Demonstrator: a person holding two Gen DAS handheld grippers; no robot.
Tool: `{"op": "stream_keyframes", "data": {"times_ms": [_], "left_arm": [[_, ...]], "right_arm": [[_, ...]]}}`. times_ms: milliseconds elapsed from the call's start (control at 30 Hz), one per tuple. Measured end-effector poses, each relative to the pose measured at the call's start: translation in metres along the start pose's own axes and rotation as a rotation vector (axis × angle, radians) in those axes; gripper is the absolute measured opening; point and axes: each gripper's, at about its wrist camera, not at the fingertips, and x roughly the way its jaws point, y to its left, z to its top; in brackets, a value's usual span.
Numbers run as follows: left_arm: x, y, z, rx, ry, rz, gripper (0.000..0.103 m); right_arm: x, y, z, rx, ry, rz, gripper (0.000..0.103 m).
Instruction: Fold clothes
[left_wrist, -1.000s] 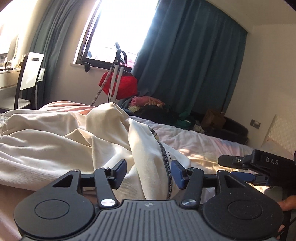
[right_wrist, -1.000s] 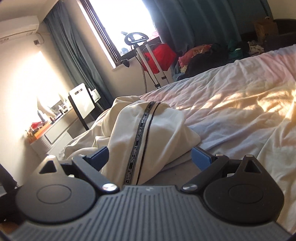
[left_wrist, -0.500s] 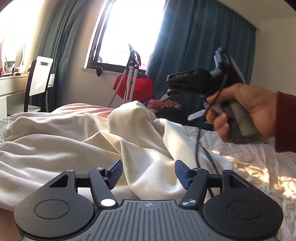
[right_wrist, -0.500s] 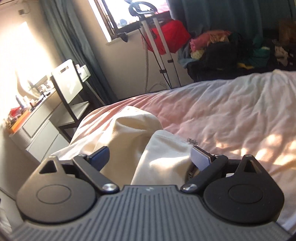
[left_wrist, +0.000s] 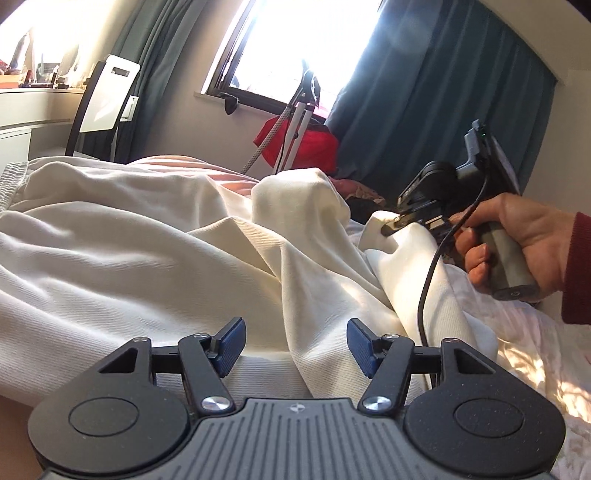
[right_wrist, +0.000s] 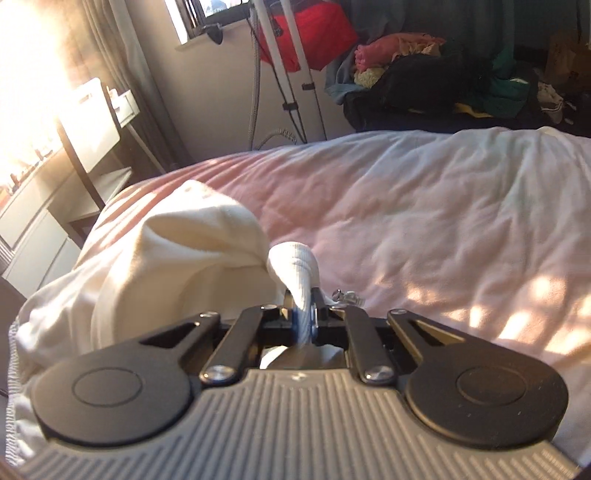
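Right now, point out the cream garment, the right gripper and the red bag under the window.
cream garment (left_wrist: 147, 258), left wrist view, on its broad wrinkled middle.
right gripper (right_wrist: 306, 317), right wrist view, midway between its fingers, shut on a fold.
red bag (left_wrist: 314, 144), left wrist view, on its front.

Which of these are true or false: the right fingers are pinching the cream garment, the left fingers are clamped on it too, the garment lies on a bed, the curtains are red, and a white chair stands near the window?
1. The right gripper has its fingers pinching the cream garment. True: a fold of cloth is squeezed between them.
2. The left gripper is clamped on the garment too. False: its fingers stand apart, with cloth lying between them unpressed.
3. The garment lies on a bed. True.
4. The curtains are red. False: they are dark blue-grey; the red thing is a bag under the window.
5. A white chair stands near the window. True.
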Motion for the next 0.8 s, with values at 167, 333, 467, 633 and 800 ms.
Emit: {"op": "stream_keyframes", "data": {"times_ms": [167,333,467,633,800], "left_arm": [[-0.013,-0.018,-0.008,0.030,0.005,-0.041,0.062],[-0.031,-0.037,-0.015,0.086,-0.012,-0.080,0.062],[-0.042,-0.043,-0.022,0.118,-0.019,-0.124,0.062],[-0.045,-0.052,-0.030,0.164,0.014,-0.099,0.062],[-0.049,-0.052,-0.030,0.128,0.044,-0.062,0.062]], "right_arm": [[-0.074,-0.048,0.020,0.069,-0.122,-0.028,0.007],[-0.176,-0.141,0.014,0.252,-0.393,-0.055,0.007],[-0.233,-0.230,-0.031,0.504,-0.553,-0.125,0.007],[-0.246,-0.315,-0.118,0.822,-0.522,-0.186,0.007],[-0.235,-0.350,-0.216,1.086,-0.470,-0.150,0.008]]}}
